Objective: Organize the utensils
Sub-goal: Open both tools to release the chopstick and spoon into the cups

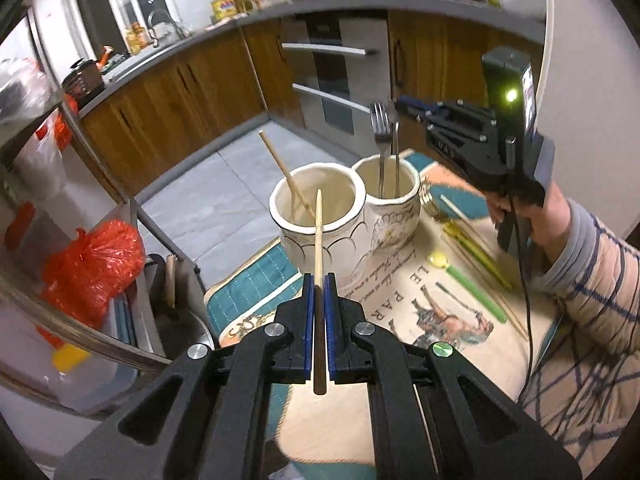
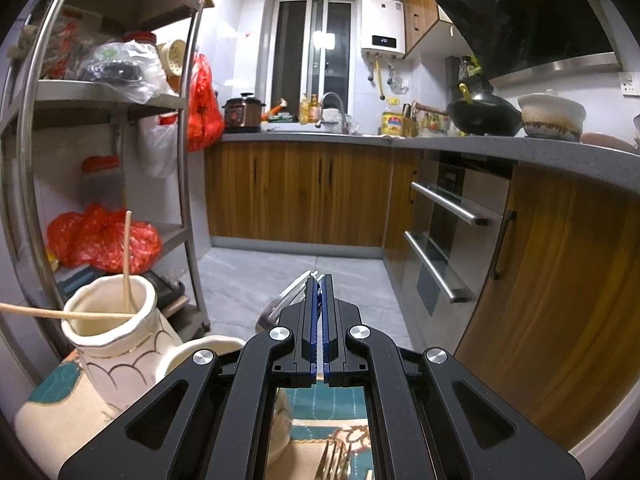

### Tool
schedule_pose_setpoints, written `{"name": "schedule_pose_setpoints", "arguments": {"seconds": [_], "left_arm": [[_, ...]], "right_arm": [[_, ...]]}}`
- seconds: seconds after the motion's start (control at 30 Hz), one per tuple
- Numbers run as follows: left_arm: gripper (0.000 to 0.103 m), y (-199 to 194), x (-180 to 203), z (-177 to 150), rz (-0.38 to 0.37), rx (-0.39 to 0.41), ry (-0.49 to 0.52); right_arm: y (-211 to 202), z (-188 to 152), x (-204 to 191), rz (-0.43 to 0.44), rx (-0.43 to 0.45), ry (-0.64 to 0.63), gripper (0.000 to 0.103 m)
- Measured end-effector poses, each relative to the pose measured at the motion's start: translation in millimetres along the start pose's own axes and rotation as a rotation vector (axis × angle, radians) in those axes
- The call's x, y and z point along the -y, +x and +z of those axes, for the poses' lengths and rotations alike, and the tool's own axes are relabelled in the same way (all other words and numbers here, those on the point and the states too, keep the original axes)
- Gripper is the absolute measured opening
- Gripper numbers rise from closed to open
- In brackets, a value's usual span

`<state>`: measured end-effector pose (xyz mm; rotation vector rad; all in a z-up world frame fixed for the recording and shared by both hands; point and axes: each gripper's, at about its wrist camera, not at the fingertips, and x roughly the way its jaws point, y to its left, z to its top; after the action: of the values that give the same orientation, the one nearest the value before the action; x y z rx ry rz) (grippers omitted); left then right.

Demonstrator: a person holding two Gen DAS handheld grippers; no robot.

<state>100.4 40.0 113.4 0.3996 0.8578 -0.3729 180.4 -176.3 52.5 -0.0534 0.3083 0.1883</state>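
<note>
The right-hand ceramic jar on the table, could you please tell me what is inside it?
The right-hand jar holds two metal utensils standing upright, one a fork gripped by the right tool. Their lower ends and the jar's bottom are hidden.

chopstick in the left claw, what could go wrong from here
1. The chopstick is pinched near its back end by the left claw, so its long free tip could swing and miss the left cup.
2. Its tip might knock the chopstick already leaning in that cup.
3. The right claw, shut on a fork over the right cup, works close alongside; the two could bump.
</note>
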Motion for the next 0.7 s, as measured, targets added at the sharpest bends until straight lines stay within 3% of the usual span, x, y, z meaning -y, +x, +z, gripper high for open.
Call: {"name": "schedule_pose_setpoints", "arguments": {"seconds": [0.2,0.47,0.6,0.63,0.7], "left_arm": [[0.005,9.7,-1.8,17.2,0.003,-0.046,0.021],[0.005,25.9,-4.3,41.5,-0.001,-0.021,-0.022],[0.007,30.2,-5.7,47.9,0.002,-0.002,-0.045],[0.009,31.0,-6.2,49.0,0.002,-0.001,-0.053],[0.023,31.9,-6.4,51.2,0.001,0.007,-0.065]], "right_arm": [[1.2,-1.1,-1.4,0.007,0.0,0.006,0.003],[0.2,-2.8,-3.8,0.021,0.001,0.004,0.003],[-3.8,-3.3,-5.0,0.033,0.009,0.011,0.03],[-5.6,-3.1,-4.4,0.036,0.013,0.017,0.03],[-10.1,-1.8,-3.9,0.032,0.018,0.02,0.031]]}}
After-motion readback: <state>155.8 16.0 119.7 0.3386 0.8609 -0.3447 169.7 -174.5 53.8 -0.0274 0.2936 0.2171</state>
